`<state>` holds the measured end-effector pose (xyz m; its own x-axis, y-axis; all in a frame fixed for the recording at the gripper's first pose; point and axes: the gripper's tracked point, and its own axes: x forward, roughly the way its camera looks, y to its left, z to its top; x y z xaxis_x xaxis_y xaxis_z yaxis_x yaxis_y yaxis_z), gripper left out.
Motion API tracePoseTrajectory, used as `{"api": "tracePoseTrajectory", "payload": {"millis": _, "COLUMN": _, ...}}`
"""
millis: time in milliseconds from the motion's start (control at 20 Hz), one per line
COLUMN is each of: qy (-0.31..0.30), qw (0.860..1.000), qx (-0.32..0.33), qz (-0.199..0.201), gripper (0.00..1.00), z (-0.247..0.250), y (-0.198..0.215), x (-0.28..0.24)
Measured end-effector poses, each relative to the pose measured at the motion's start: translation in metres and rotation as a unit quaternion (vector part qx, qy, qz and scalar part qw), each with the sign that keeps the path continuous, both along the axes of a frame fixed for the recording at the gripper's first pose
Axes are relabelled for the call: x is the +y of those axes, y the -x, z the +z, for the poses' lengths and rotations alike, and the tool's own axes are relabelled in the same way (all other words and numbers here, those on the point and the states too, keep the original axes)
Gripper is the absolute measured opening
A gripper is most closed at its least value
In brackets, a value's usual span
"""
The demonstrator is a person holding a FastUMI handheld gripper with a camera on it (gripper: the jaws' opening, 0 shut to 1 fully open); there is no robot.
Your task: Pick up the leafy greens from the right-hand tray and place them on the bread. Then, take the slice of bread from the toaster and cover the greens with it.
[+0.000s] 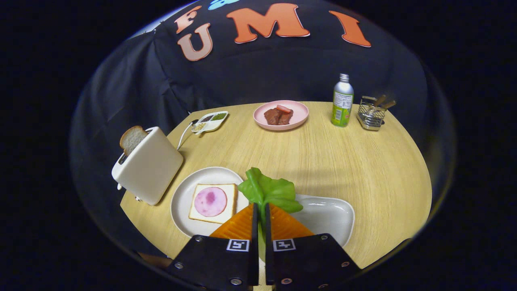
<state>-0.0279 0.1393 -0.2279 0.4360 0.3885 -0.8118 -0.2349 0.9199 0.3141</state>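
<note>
- Gripper view showed the jaws (261,210) nearly closed, their orange fingers (236,226) pressing from both sides on the pale stem of the leafy greens (268,192).
- Held that way, the greens fanned out just ahead of the fingertips, above the gap between the round plate and the tray.
- Beside the right finger lay the tray (329,216), a white, shallow dish with a rounded outline, and the leaf overlapped its near-left edge.
- Beside the left finger sat a round white plate (181,202) carrying a square slice of bread (230,202) topped with a pink round of ham (210,201).
- Left of the plate, a white toaster (147,169) stood near the edge of the surface (363,169), tilted in this view, with a second slice of bread (132,138) sticking up out of its slot.
- Beyond the toaster rested a small divided dish (210,121) of seasonings with a spoon (185,133) beside it.
- Farther back, near the middle, a pink plate (301,115) held brown pieces of meat (278,116).
- Right of it stood a bottle (342,101) with a green label and a metal cap.
- Farthest right, a small wire basket (371,114) held utensils with wooden handles.
</note>
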Motion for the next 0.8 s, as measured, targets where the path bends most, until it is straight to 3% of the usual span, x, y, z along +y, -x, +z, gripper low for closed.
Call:
{"api": "tracePoseTrajectory", "payload": {"millis": 350, "qy": -0.030, "qw": 0.998, "qx": -0.003, "qz": 0.059, "gripper": 0.07, "z": 0.000, "y": -0.004, "x": 0.068}}
{"api": "tracePoseTrajectory", "payload": {"millis": 800, "qy": -0.058, "qw": 0.995, "qx": 0.027, "qz": 0.075, "gripper": 0.07, "z": -0.024, "y": -0.009, "x": 0.126}}
